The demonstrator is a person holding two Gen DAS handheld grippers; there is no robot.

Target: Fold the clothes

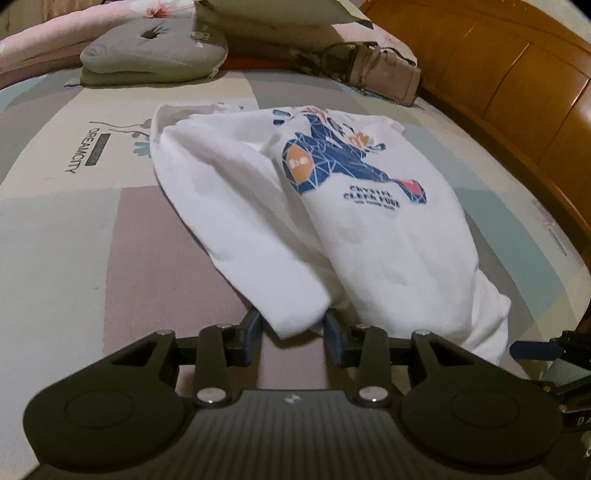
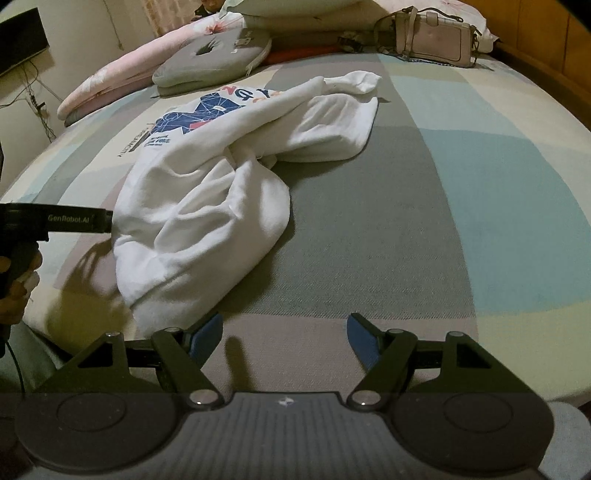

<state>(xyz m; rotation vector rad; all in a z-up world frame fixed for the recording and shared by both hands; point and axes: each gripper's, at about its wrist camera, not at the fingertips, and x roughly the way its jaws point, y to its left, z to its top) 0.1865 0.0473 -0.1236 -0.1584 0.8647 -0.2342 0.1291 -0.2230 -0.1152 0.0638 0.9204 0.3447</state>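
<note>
While the shirt (image 1: 332,206) lies rumpled mid-bed with its print part-hidden, the left gripper (image 1: 291,325) straddles its hem, grip unclear, the right gripper (image 2: 284,332) released, pillow (image 2: 214,55) and bag (image 2: 432,35) behind.

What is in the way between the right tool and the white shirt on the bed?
Nothing visible. The right tool hangs open over bare bedsheet, and the white sweatshirt lies just ahead, beside its left finger. The handbag and grey pillow sit far behind.
</note>
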